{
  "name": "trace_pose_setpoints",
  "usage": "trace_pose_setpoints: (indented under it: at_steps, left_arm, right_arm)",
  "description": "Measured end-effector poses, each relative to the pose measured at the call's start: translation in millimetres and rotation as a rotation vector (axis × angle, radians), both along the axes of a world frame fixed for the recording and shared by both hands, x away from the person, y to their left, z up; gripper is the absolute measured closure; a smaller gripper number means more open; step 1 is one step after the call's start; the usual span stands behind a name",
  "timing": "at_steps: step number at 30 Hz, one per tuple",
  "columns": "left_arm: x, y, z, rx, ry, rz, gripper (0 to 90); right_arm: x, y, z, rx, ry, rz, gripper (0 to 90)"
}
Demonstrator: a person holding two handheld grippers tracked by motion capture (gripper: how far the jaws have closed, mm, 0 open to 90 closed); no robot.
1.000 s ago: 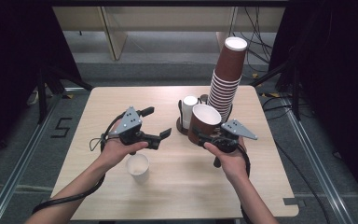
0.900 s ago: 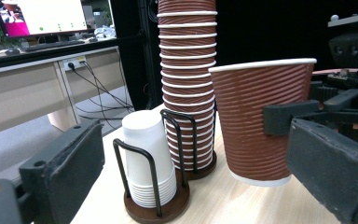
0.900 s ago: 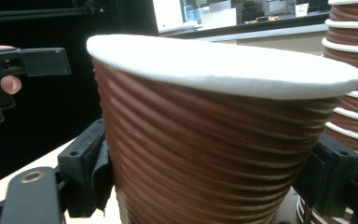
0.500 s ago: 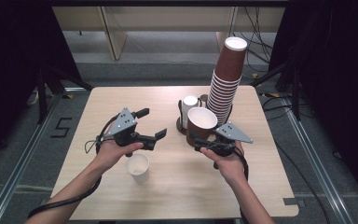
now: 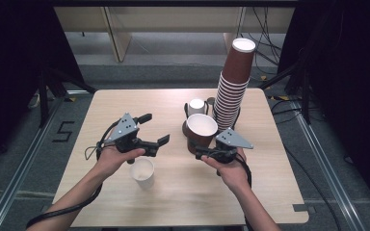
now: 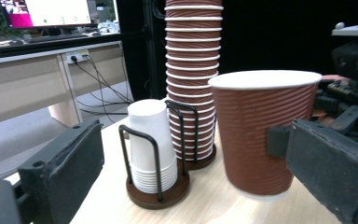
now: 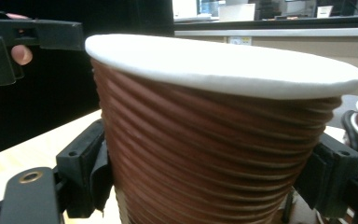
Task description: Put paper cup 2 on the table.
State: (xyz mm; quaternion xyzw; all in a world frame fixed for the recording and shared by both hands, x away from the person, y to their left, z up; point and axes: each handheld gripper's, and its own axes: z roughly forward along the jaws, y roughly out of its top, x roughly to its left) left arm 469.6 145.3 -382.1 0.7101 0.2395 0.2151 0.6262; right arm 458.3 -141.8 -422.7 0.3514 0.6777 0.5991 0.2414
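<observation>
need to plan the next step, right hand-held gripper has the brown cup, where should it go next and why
Probably carry the brown cup left and set it upright beside the white cup. The right hand-held gripper clamps it just above the table, and the left hand-held gripper is open, holding nothing.

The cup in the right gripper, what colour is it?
Brown ribbed cup with a white rim, clearest in the right gripper view.
</observation>
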Motion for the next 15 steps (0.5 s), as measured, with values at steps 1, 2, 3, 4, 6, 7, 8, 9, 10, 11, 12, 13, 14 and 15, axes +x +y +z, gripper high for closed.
trace_pose_setpoints:
  at_steps: [1, 2, 3, 4, 6, 7, 8, 9, 10, 11, 12, 13, 14, 15]
  left_arm:
    - [-1.7, -1.4, 0.3, -0.005, 0.013, 0.000, 3.7]
    - [-3.3, -3.6, 0.3, -0.014, 0.029, -0.007, 3.7]
    - [-3.8, -5.0, 0.4, -0.015, 0.034, -0.017, 3.5]
    - [-4.3, -6.6, 0.6, -0.015, 0.035, -0.027, 3.2]
    - [-5.0, -10.6, 0.6, -0.021, 0.036, -0.051, 3.2]
    - [-5.9, -12.6, 0.5, -0.013, 0.042, -0.061, 2.8]
    - [-6.3, -14.5, 0.0, -0.006, 0.044, -0.074, 2.0]
    - [-6.7, -16.6, -0.8, 0.000, 0.050, -0.082, 1.4]
    - [-6.3, -20.7, -2.1, -0.003, 0.064, -0.098, 1.2]
    - [-6.3, -22.7, -2.6, -0.002, 0.071, -0.107, 0.6]
    - [-6.5, -25.0, -3.2, -0.002, 0.074, -0.112, 0.5]
    - [-6.3, -28.1, -4.0, 0.001, 0.078, -0.121, 0.4]
    - [-6.3, -31.8, -4.4, 0.009, 0.091, -0.128, 0.4]
    - [-6.5, -33.8, -4.4, 0.014, 0.098, -0.132, 0.0]
  right_arm:
    - [2.3, 1.2, -1.4, -0.015, -0.049, 0.007, 17.7]
    - [2.0, 3.2, -2.4, -0.022, -0.047, 0.017, 17.7]
    - [0.8, 4.8, -3.2, -0.020, -0.029, 0.020, 17.7]
    - [0.7, 6.0, -4.0, -0.017, -0.030, 0.028, 17.6]
    - [0.0, 8.8, -6.0, -0.028, -0.045, 0.026, 17.6]
    - [-1.2, 9.5, -6.3, -0.031, -0.032, 0.027, 17.5]
    - [-1.3, 10.4, -7.1, -0.032, -0.045, 0.024, 17.5]
    - [-1.3, 11.1, -7.9, -0.035, -0.043, 0.038, 17.5]
    - [-2.3, 12.0, -8.4, -0.045, -0.041, 0.038, 17.5]
    - [-4.6, 14.5, -9.7, -0.039, -0.037, 0.033, 17.5]
    - [-5.1, 14.8, -9.8, -0.054, -0.042, 0.040, 17.5]
    - [-5.3, 16.1, -10.6, -0.057, -0.053, 0.045, 17.5]
    - [-8.0, 17.9, -11.1, -0.066, -0.035, 0.044, 17.5]
    - [-9.2, 20.5, -12.4, -0.065, -0.047, 0.050, 17.5]
